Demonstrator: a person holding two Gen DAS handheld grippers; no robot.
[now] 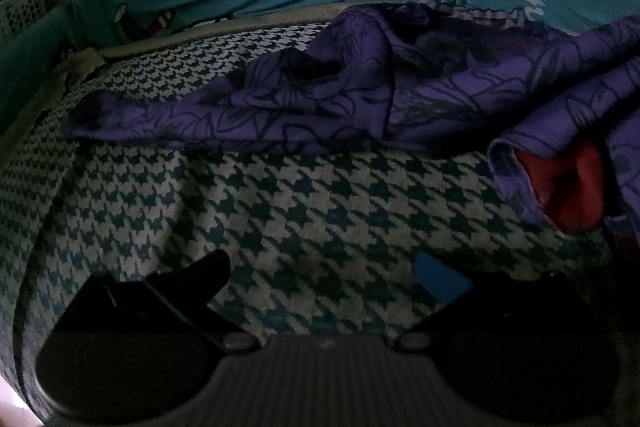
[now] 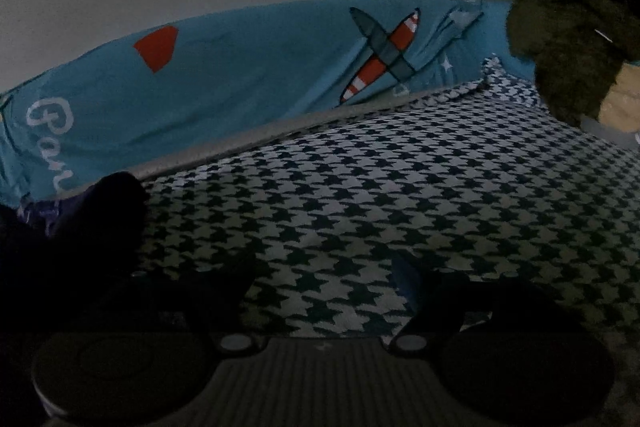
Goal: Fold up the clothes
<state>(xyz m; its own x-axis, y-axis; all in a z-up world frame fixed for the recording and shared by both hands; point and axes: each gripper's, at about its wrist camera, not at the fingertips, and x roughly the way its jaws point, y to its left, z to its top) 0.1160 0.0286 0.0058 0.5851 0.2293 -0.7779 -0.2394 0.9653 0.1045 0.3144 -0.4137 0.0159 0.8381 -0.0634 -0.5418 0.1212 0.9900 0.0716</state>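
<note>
Your left gripper (image 1: pixel 320 279) hovers with fingers spread, holding nothing, over the houndstooth bed cover (image 1: pixel 280 211). The crumpled purple garment (image 1: pixel 360 99) lies just ahead of it, long axis running left to right. Your right gripper (image 2: pixel 324 279), fingers also spread and empty, sees only the garment's dark edge (image 2: pixel 60 211) at far left, so the left looks nearer.

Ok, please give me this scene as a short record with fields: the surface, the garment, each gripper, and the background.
surface: houndstooth cover, dark and white check
garment: purple printed garment, crumpled, unfolded, red lining showing at one opening
left gripper: open, over bare cover, garment beyond its tips
right gripper: open, nothing between the fingers
background: blue printed fabric with a plane and white lettering, along the far edge
</note>
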